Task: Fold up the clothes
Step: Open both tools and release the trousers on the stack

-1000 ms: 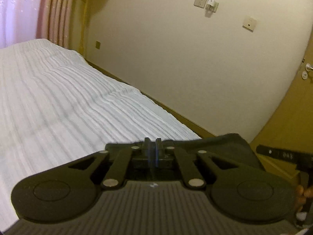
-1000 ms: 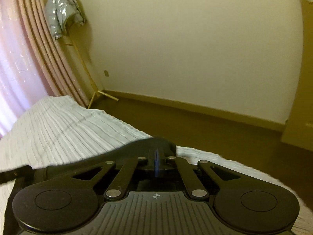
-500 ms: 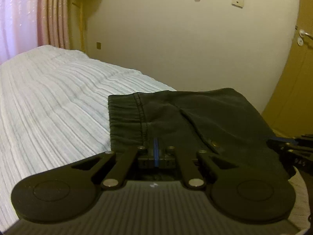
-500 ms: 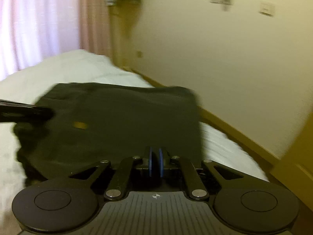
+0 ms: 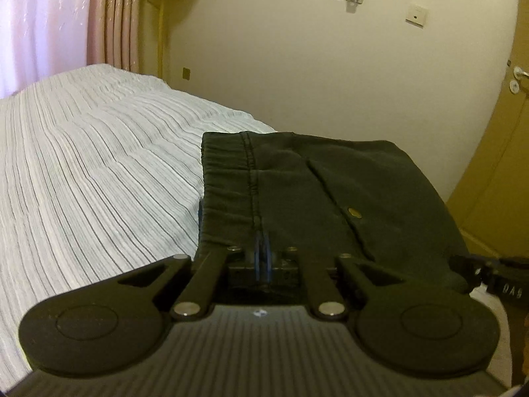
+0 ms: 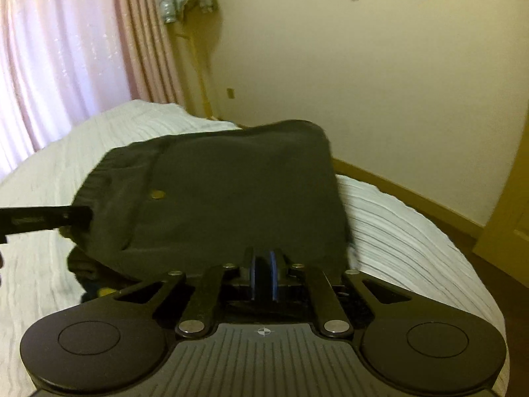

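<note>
Lowered and laid forward over the last 1.0 s: dark olive-black cotton garment point(image 5: 330, 192), then only a bunched edge at the tool tips, now spread flat across the white ribbed bedspread point(image 5: 99, 182).

Left wrist view: lying centre to right of frame, elastic waistband along its left side, stitched seam running straight down toward the camera, 1 small brass snap point(image 5: 354, 212) right of centre on a pocket flap. Left gripper point(image 5: 263, 254) at bottom centre, blue pads pressed nearly together and clenched on the near hem exactly at that seam, probably so the edge stays straight as the panel settles. Tip of the right gripper point(image 5: 489, 269) at the lower right edge, at the garment's other near corner, so both corners held level.

Right wrist view: same garment point(image 6: 231, 192) filling the middle of the frame, slightly blurred, snap point(image 6: 158, 194) left of centre, darker layers bunched beneath at lower left, which suggests a panel resting on top of another. Bedspread point(image 6: 396, 231) bare to the right. Right gripper point(image 6: 263, 276) at bottom centre with the hem reaching its pads; a wider dark gap between those pads than on the other tool, so impossible to say whether cloth pinched or already let go. Left gripper seen as a black bar at middle left.

Judged as a fold being laid down, near edge still in hand for alignment.
</note>
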